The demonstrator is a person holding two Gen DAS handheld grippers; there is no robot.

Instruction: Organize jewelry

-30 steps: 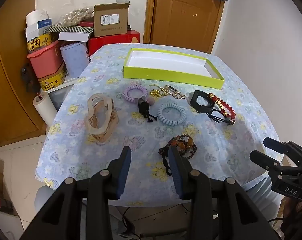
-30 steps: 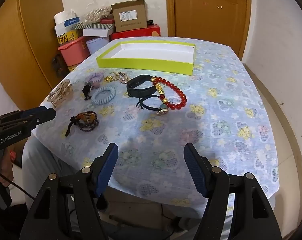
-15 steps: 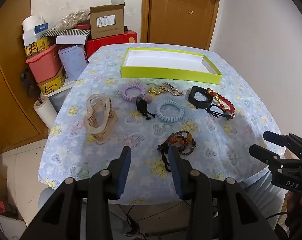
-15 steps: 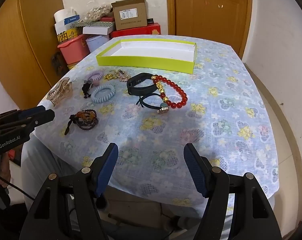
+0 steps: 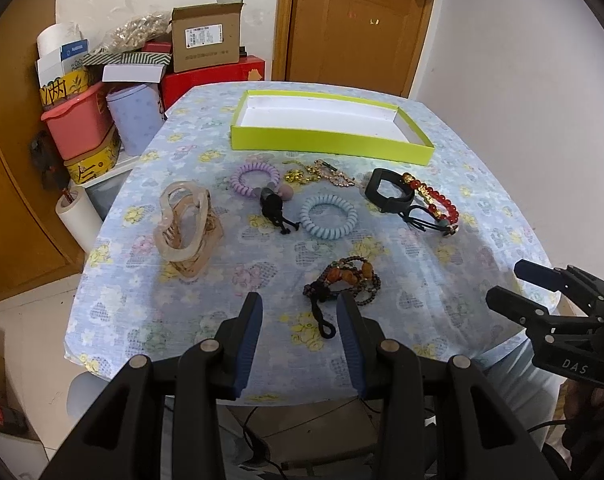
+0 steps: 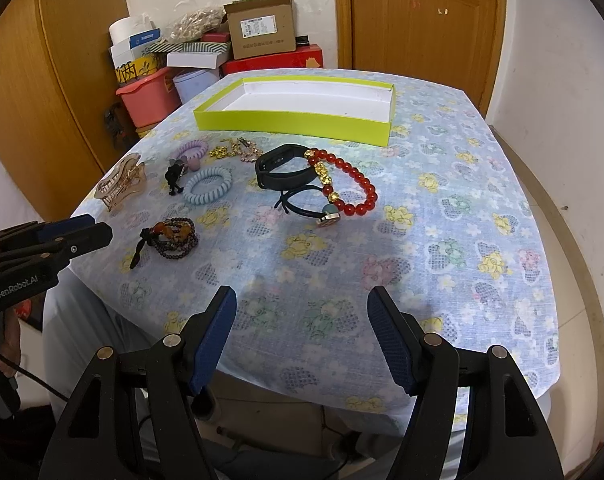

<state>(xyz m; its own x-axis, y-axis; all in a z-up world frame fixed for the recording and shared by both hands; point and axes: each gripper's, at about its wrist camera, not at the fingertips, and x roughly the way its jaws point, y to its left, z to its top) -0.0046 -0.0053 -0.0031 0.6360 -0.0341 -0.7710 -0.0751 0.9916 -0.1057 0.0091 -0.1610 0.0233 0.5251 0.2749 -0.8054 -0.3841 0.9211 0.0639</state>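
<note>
Two spiral hair ties (image 5: pixel 328 216) (image 5: pixel 254 178), two beaded bracelets (image 5: pixel 432 200) (image 5: pixel 348 280), one tray (image 5: pixel 330 142).

The right hand-held gripper (image 6: pixel 302 336) hangs open over the near edge of the surface (image 6: pixel 442 208). Far off sits a green tray (image 6: pixel 293 122); a red bead bracelet (image 6: pixel 352 188) lies between, touching a black band (image 6: pixel 281 172).

Right tablecloth (image 6: pixel 462 216) half bare; jewelry clusters left (dark bead bracelet (image 5: pixel 344 280) nearest); tray (image 5: pixel 330 146) blocks far edge.
</note>
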